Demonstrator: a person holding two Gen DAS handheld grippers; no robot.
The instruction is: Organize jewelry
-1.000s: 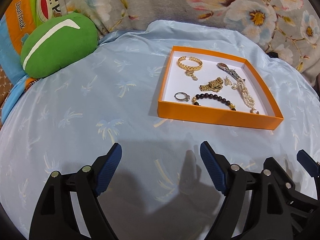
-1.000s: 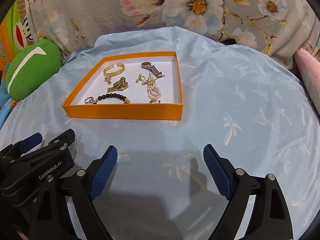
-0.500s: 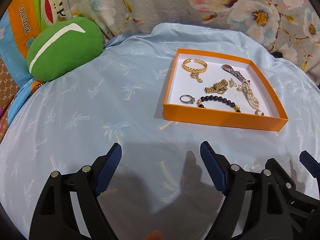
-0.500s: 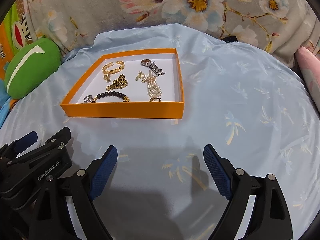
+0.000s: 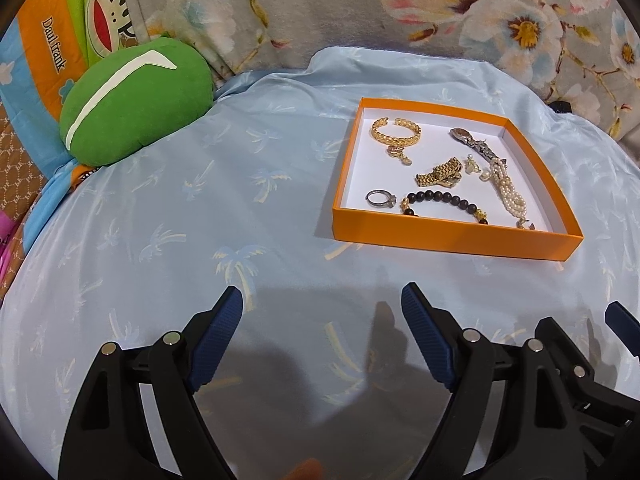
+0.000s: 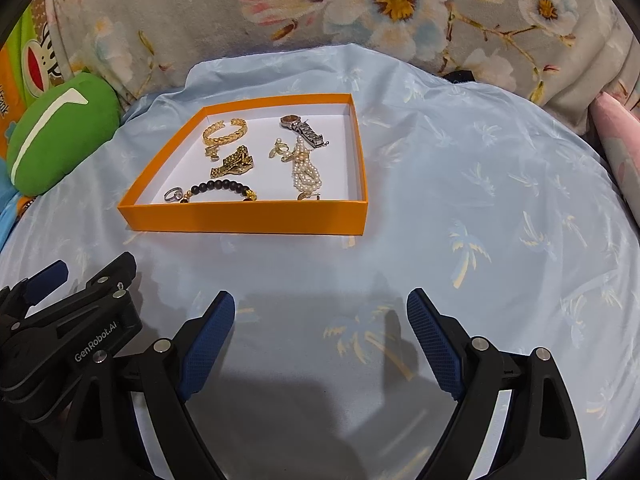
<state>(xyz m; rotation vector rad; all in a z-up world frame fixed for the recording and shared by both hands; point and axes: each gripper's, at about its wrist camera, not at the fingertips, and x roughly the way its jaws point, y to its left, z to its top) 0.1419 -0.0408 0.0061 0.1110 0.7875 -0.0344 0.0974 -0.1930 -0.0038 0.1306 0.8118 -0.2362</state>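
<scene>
Both the left gripper [image 5: 322, 308] and right gripper [image 6: 320, 312] hover released, empty, above the pale blue palm-print cloth [image 6: 460, 208]. Beyond, jewelry fills the shallow orange cardboard tray [image 6: 244, 220]; approach the nearest black bead bracelet [image 6: 220, 188] slowly from above.

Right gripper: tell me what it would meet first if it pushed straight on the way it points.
Most likely the pale blue palm-print sheet. The open right gripper tilts down at bare fabric, and nothing lies between its fingers. The orange cardboard tray sits further off and to the left, though depth is hard to judge.
</scene>
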